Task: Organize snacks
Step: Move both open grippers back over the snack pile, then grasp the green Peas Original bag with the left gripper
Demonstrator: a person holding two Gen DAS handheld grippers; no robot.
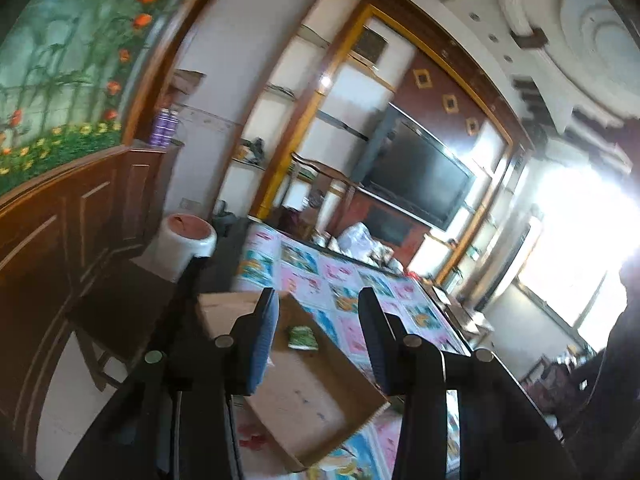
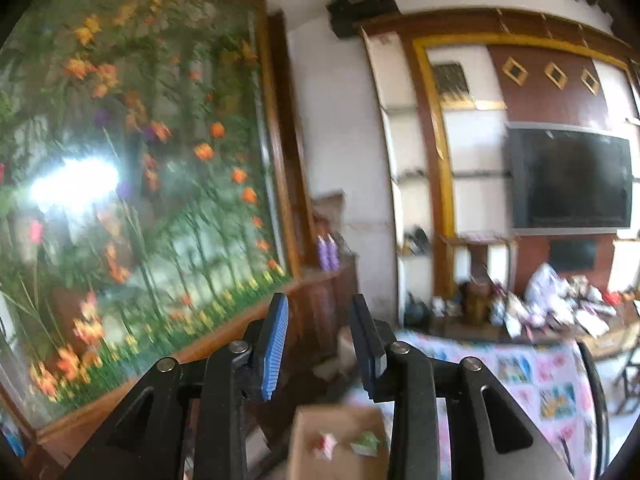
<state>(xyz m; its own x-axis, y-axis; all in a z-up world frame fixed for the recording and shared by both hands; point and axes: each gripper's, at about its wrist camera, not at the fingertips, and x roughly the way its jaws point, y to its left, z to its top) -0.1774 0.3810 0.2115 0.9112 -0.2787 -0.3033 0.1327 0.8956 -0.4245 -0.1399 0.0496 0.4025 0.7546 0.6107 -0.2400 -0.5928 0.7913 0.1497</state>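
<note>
A shallow cardboard box [image 1: 312,396] lies on the table with the colourful patchwork cloth [image 1: 360,280]. A green snack packet [image 1: 302,338] rests inside it. My left gripper [image 1: 318,296] hovers over the box with its blue-padded fingers apart and nothing between them. In the right wrist view the same box [image 2: 304,432] sits low in the frame, holding a red-and-white packet [image 2: 326,444] and the green packet [image 2: 366,442]. My right gripper [image 2: 320,300] is above and behind the box, open and empty, pointing toward the room's corner.
A white stool with a pink top [image 1: 188,236] and a dark wooden chair [image 1: 116,312] stand left of the table. Bags and packets are piled at the table's far end [image 2: 560,300]. A flower mural [image 2: 140,160], shelves and a television [image 2: 572,176] line the walls.
</note>
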